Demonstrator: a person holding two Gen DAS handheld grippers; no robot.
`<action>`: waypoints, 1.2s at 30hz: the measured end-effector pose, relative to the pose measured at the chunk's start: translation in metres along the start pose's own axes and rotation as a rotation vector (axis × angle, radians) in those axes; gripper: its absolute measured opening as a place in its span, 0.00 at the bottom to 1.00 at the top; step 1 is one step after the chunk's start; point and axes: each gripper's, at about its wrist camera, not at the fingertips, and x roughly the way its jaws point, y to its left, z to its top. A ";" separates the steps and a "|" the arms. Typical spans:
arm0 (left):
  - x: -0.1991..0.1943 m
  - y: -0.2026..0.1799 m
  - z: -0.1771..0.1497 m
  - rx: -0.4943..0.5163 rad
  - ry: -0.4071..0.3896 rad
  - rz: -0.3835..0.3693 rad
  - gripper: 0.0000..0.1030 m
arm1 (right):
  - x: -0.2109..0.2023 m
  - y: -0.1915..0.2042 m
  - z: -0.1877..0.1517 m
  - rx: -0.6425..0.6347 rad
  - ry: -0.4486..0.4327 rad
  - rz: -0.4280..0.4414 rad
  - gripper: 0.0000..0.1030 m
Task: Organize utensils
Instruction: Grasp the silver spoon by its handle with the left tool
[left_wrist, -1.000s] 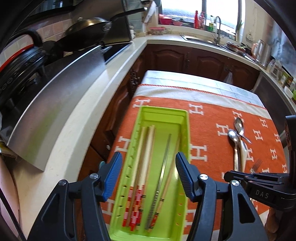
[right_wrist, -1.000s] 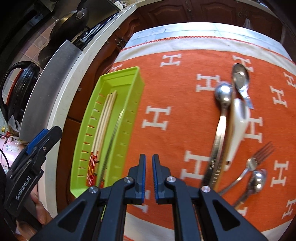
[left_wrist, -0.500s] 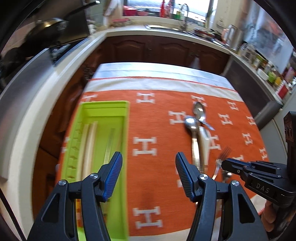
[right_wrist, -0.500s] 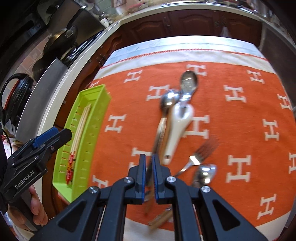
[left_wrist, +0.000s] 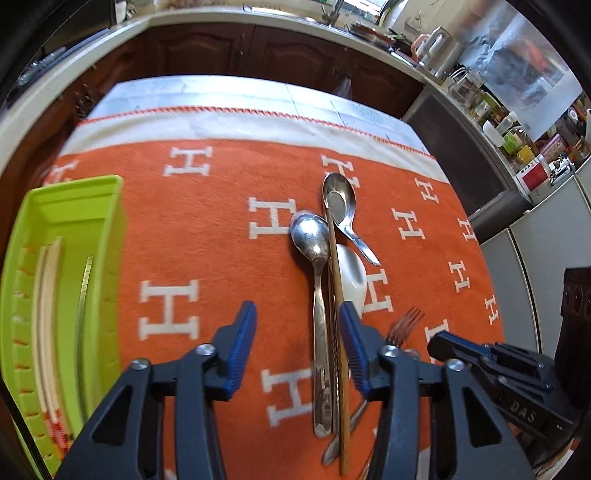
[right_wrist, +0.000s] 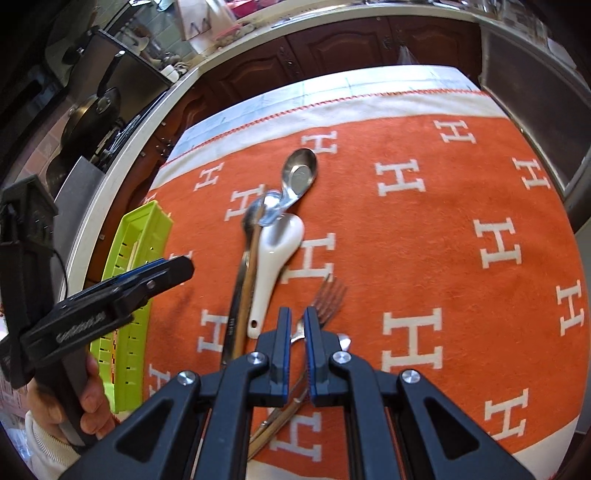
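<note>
Left claw (left_wrist: 297, 338) closing over nothing, steel spoon (left_wrist: 316, 295), glossy white ceramic spoon (right_wrist: 275, 258)

Matt woven cloth (left_wrist: 207, 229), orange; glossy green plastic tray (left_wrist: 92, 229); polished metal spoons (left_wrist: 314, 251); glazed white spoon (right_wrist: 277, 251), probably ceramic; a wooden chopstick (left_wrist: 338, 314); metal fork (right_wrist: 327, 295).

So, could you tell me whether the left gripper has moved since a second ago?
Yes. The left gripper has swung from above the green tray, rightward in its own view, to the pile of spoons; its jaws have just been closing, gripping nothing.
</note>
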 end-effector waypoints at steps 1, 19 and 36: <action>0.006 0.000 0.002 -0.002 0.007 -0.004 0.33 | 0.001 -0.002 0.000 0.004 0.003 0.004 0.07; 0.067 0.001 0.026 -0.060 0.049 -0.123 0.15 | 0.027 -0.016 0.002 0.018 0.040 0.072 0.07; 0.061 -0.002 0.010 -0.093 -0.011 -0.134 0.05 | 0.030 -0.015 0.000 0.017 0.042 0.074 0.07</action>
